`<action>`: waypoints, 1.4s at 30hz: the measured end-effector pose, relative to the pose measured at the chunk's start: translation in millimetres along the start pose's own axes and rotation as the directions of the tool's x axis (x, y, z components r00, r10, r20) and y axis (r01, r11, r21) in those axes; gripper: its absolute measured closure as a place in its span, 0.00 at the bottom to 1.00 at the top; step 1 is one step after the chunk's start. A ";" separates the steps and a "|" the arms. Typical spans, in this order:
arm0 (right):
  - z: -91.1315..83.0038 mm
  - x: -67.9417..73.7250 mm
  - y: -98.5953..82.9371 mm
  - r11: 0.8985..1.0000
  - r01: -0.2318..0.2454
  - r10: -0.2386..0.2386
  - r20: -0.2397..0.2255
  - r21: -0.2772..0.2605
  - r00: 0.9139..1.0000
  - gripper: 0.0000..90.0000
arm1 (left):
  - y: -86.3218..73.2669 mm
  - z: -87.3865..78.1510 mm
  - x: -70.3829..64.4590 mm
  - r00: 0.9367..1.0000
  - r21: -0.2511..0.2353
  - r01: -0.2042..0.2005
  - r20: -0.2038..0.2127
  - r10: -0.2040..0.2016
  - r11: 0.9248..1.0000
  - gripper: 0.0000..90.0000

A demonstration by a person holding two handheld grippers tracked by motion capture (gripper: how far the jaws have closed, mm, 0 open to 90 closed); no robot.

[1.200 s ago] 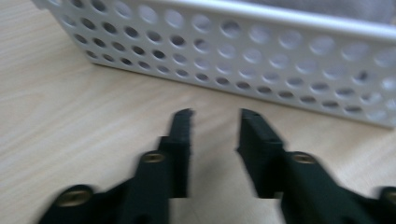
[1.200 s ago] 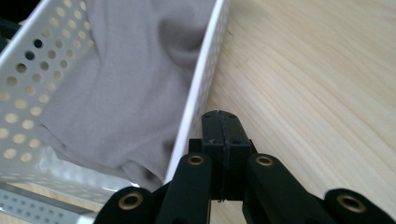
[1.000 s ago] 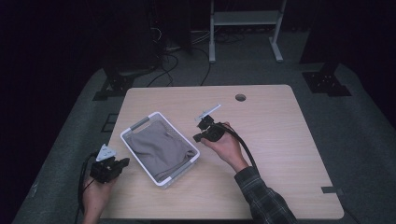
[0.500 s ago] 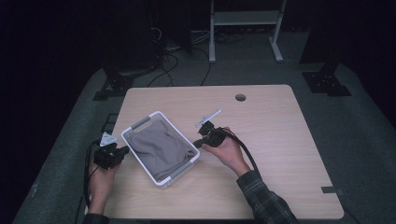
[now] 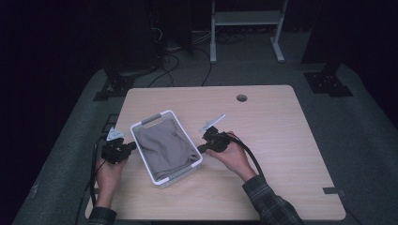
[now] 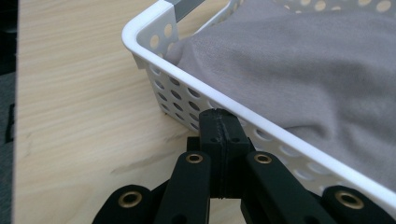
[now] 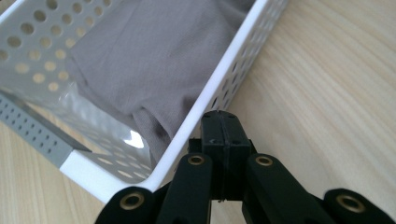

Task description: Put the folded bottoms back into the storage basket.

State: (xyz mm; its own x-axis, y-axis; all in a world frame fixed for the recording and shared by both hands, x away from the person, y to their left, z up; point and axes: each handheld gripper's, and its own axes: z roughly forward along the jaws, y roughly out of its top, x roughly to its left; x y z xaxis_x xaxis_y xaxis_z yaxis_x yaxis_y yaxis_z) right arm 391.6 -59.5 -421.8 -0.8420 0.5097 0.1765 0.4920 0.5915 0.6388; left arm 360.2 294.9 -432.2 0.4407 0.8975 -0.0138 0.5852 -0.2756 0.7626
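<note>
While the grey cloth [image 5: 166, 149] lies inside the white basket [image 5: 149, 121], both claws flank it.
Left claw [image 5: 127, 147] and right claw [image 5: 202, 147], jaws pressed together, holding nothing, stand just beside its rims on the desk [image 5: 281, 140]; what comes next I cannot judge.

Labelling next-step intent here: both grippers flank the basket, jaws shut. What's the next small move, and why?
Probably open both sets of jaws and ease them onto the rim. The left gripper and right gripper are shut on nothing, each tip at the outside of an opposite long wall of the white basket. The grey cloth lies inside, so lifting or shifting the basket looks likeliest.
</note>
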 end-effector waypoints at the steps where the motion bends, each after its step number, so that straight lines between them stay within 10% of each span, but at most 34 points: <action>1: -0.5 0.6 -1.7 1.000 0.003 -0.003 0.001 0.000 1.000 0.99 | 1.7 1.6 -1.4 1.000 0.002 -0.006 0.000 0.006 1.000 1.00; 22: -16.7 12.6 -27.3 1.000 0.031 -0.031 -0.014 0.000 0.999 0.99 | 27.0 34.1 -30.5 0.994 0.017 -0.060 0.087 0.058 0.998 1.00; 42: -21.6 14.7 -31.2 0.999 0.038 -0.038 0.002 -0.016 0.999 0.94 | 27.8 34.4 -27.0 0.993 0.016 -0.052 0.106 0.050 0.999 0.97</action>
State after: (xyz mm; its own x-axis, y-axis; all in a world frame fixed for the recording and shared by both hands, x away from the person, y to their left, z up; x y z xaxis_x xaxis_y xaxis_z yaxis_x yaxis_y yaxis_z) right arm 359.2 -83.9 -423.1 -0.8596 0.4883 0.1502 0.4560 0.6006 0.6568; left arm 387.9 251.2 -433.0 0.5388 0.8413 -0.0440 0.5722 -0.3271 0.7520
